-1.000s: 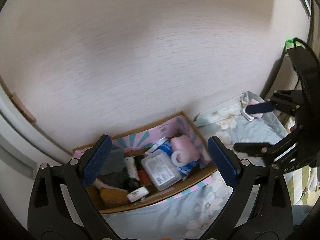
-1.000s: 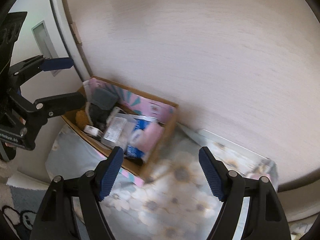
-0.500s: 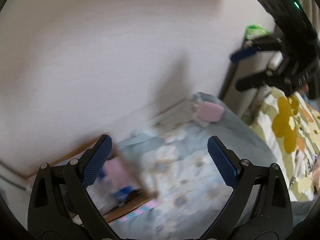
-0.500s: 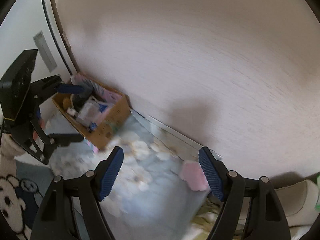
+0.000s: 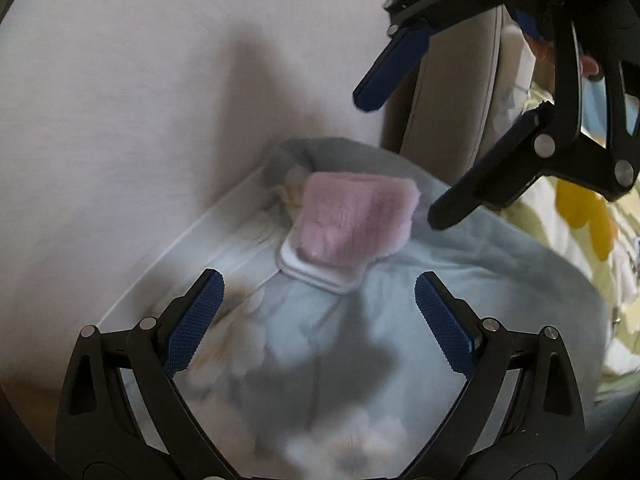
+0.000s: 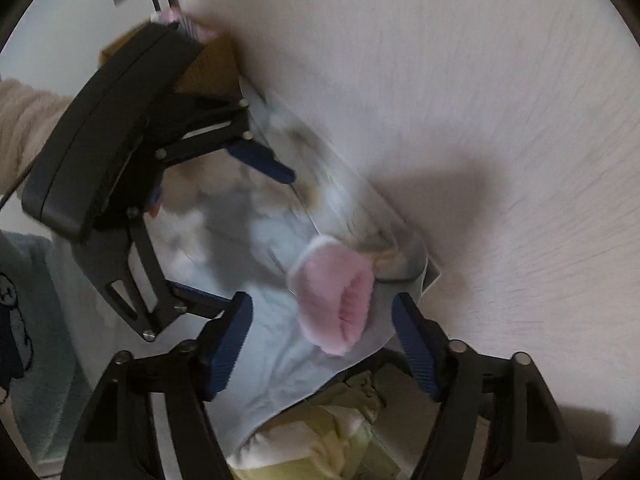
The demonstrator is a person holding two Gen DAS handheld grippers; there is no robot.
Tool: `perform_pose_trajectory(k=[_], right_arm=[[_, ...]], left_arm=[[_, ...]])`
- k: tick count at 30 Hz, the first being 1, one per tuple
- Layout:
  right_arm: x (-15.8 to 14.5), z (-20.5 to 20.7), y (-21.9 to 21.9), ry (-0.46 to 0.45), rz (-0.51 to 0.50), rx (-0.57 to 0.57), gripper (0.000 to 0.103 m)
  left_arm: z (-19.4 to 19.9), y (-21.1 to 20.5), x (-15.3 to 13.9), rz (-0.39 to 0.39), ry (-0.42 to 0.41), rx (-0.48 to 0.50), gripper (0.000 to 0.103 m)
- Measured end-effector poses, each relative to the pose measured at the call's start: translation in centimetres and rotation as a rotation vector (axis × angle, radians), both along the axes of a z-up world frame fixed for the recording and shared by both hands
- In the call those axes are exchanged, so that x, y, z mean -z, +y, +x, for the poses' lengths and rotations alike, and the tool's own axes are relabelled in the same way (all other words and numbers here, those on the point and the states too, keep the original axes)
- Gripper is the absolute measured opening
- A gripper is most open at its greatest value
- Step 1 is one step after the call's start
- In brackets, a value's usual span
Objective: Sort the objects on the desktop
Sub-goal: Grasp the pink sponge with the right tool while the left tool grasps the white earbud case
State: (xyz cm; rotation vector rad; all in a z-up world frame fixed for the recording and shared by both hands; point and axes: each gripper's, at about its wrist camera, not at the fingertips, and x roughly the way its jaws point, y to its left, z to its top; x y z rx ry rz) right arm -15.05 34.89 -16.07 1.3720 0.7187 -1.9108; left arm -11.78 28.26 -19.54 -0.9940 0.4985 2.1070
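A pink fluffy folded cloth (image 5: 356,220) with a white edge lies on the pale blue flowered cover (image 5: 500,280), close to the wall. My left gripper (image 5: 320,300) is open just short of it, nothing between its pads. My right gripper (image 6: 322,312) points steeply down over the same pink cloth (image 6: 336,300). Its jaws are closing, the cloth shows between the fingers and the pads are not pressing on it. The left wrist view shows the right gripper (image 5: 400,160) at upper right, beside the cloth. The left gripper (image 6: 262,240) appears at the left of the right wrist view.
A cardboard box (image 6: 212,68) stands further left along the wall, partly hidden behind the left gripper's body. A fuzzy beige sleeve (image 6: 24,120) enters from the left. Yellow-patterned bedding (image 5: 580,216) lies beyond the cover's right edge. The pale wall (image 5: 160,100) runs close behind.
Both views have swung away from the cardboard box to the pink cloth, and both grippers have come down close to it. The right jaws stand narrower than before.
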Motion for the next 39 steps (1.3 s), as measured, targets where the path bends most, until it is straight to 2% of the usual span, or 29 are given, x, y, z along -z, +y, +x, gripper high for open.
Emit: perform_pose_trajectory(k=[4, 9, 11, 13, 15, 20, 29, 35, 39], right_arm=[[2.1, -0.8, -0.2, -0.012, 0.014, -0.036, 0.064], [3.3, -1.3, -1.0, -0.018, 0.007, -0.065, 0.057], [3.7, -1.4, -1.2, -0.029, 0.006, -0.071, 0.046], [4.2, -1.5, -1.4, -0.039, 0.011, -0.068, 0.035], [4.2, -1.5, -1.6, -0.043, 0.000, -0.058, 0.030], [3.3, -1.8, -1.4, -0.035, -0.046, -0.018, 0.025], [-0.4, -1.0, -1.7, -0.039, -0.159, 0.081, 0.025], [-5.6, 0.6, -4.0, -0.017, -0.151, 0.109, 0.025], [-9.6, 1.2, -5.1, 0.008, -0.120, 0.122, 0.025]], left_arm=[[-0.6, 1.2, 2.2, -0.034, 0.021, 0.020, 0.096], [-0.8, 1.3, 2.8, -0.020, 0.046, 0.037, 0.095], [-1.0, 1.3, 2.9, -0.011, 0.049, 0.043, 0.090], [-1.0, 1.4, 2.9, -0.004, 0.046, 0.058, 0.076], [-0.8, 1.5, 3.1, -0.006, 0.041, 0.088, 0.059], [-0.6, 1.1, 3.0, 0.008, 0.047, 0.077, 0.058], [0.8, -0.6, -0.4, 0.030, 0.028, 0.026, 0.058], [3.0, -2.0, -5.2, 0.012, 0.046, -0.016, 0.058], [4.6, -4.4, -8.8, 0.032, 0.064, -0.040, 0.058]])
